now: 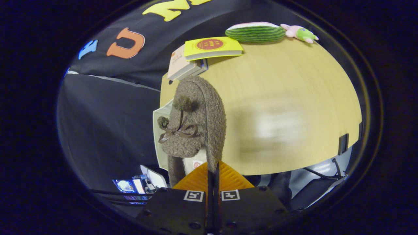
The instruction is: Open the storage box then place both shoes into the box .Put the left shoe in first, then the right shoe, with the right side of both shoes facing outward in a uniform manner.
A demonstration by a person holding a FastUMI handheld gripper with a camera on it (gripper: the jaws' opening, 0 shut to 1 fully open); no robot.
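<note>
1. Gripper [214, 169]: fingers drawn close together, clamped on the rim of the slipper at its heel end; both fingers appear to press on the thin edge of the collar, leaving almost no gap between them.
2. Slipper [196, 124]: a brown fleecy shoe with a bow and two pompoms, held off the table, toe pointing away from the fingers; it hangs over the left edge of the table; whether it is the left or the right shoe cannot be told.
3. Storage box [160, 130]: a pale panel shows just behind the slipper at the left edge of the table; judged to be part of the box or its lid; whether it stands open cannot be told, the slipper hiding most of it.
4. Table [294, 81]: a light wooden top; its middle is blurred.
5. Books [196, 55]: a small stack with a yellow cover on top, at the far left corner of the table, beyond the toe of the slipper.
6. Watermelon toy [254, 32] and small plush toy [300, 33]: side by side at the far edge, well apart from the slipper.
7. Hazards, as judgements: the grip is on a soft edge only, so the slipper may swing, twist or slip free during the carry; a twist would spoil the required outward-facing side; the toe may catch the box wall on entry; a release made short of the opening would drop the shoe past the table edge.
</note>
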